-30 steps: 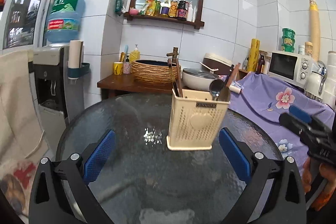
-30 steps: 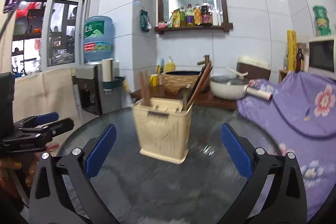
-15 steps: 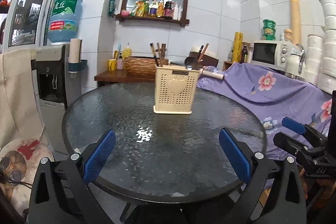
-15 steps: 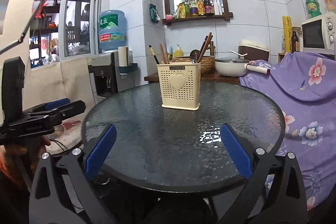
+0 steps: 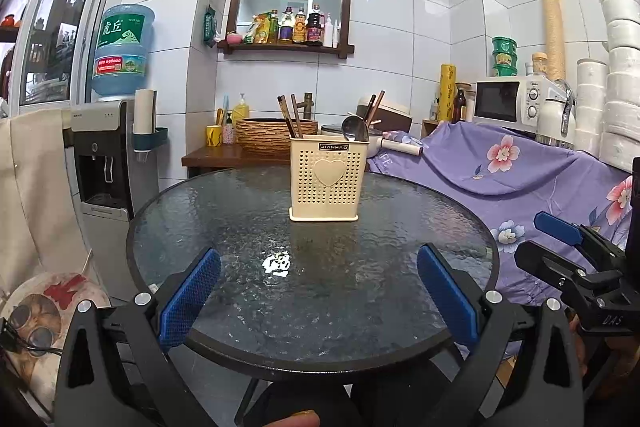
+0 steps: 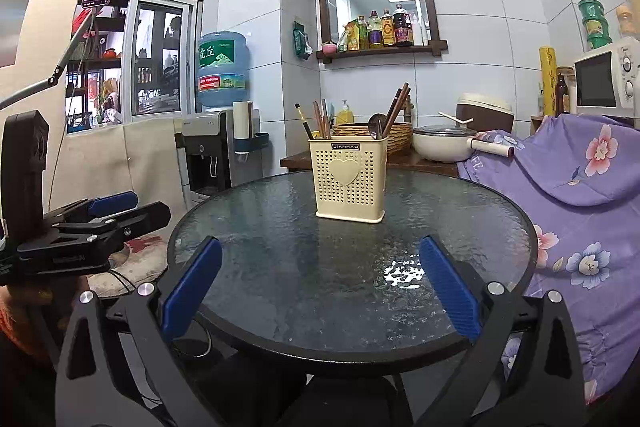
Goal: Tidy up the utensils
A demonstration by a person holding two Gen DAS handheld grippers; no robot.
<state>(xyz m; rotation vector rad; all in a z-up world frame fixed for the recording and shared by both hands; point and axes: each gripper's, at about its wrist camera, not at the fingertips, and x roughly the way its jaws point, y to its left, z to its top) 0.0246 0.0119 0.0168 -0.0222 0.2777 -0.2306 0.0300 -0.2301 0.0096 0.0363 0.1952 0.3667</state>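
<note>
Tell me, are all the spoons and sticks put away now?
Looks done: the chopsticks and spoon stand inside the holder, and nothing else lies on the table. In hand: nothing; the left gripper and right gripper are both open, held back at the table's near edge. Left: I can see no loose utensils, so probably nothing.

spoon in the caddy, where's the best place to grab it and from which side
Probably the neck just under the bowl of the spoon. It stands bowl-up in the right side of the caddy, with its handle hidden inside. Come from above and lift straight up. The chopsticks lean close beside it, so close the tool across the thin neck rather than around the wide bowl.
</note>
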